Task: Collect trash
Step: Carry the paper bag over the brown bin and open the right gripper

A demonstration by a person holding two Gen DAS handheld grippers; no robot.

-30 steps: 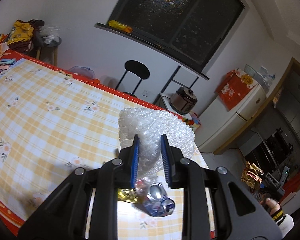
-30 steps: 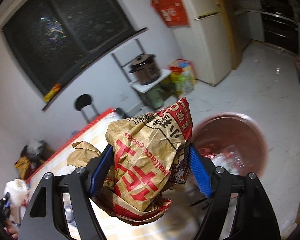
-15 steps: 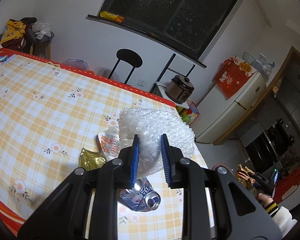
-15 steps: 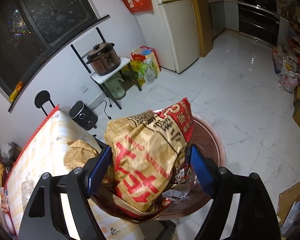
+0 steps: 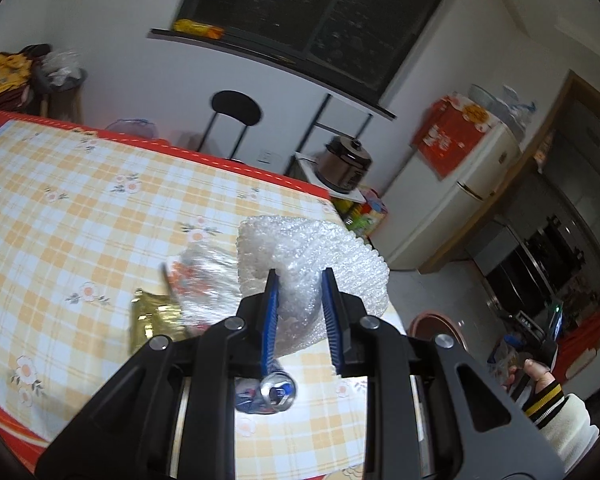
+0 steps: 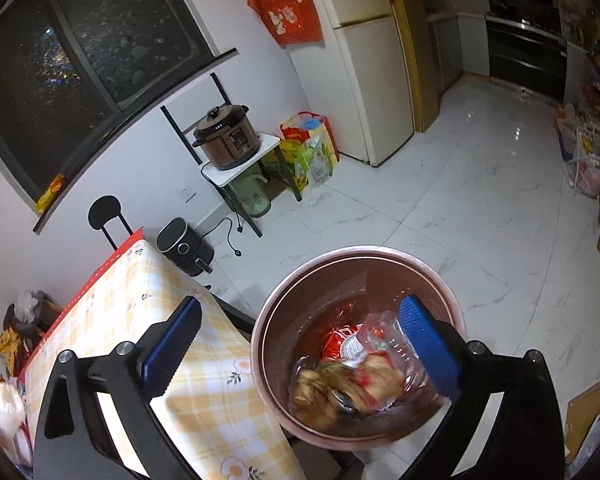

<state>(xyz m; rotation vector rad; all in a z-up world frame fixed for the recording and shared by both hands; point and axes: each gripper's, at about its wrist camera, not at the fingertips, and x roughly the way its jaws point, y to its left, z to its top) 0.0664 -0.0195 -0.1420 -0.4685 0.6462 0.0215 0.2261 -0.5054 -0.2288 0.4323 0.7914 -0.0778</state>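
The bubble wrap (image 5: 312, 268) was the thing in play, a puffy wad clenched in the left gripper (image 5: 300, 280) up above the checked table (image 5: 80, 208). Looked featherlight and squashy to me, so pinching it anywhere through the bulk should've worked, though a loose edge might've slipped out. Under it sat a crushed can (image 5: 274, 390), a gold wrapper (image 5: 150, 320) and a clear plastic bag (image 5: 204, 280); I'd guess the can was stiff enough to grab across its body. Over the bin (image 6: 268, 312) on the floor, the right gripper (image 6: 300, 320) had just been opening its jaws and held nothing, the paper bag (image 6: 340, 384) lying down inside.
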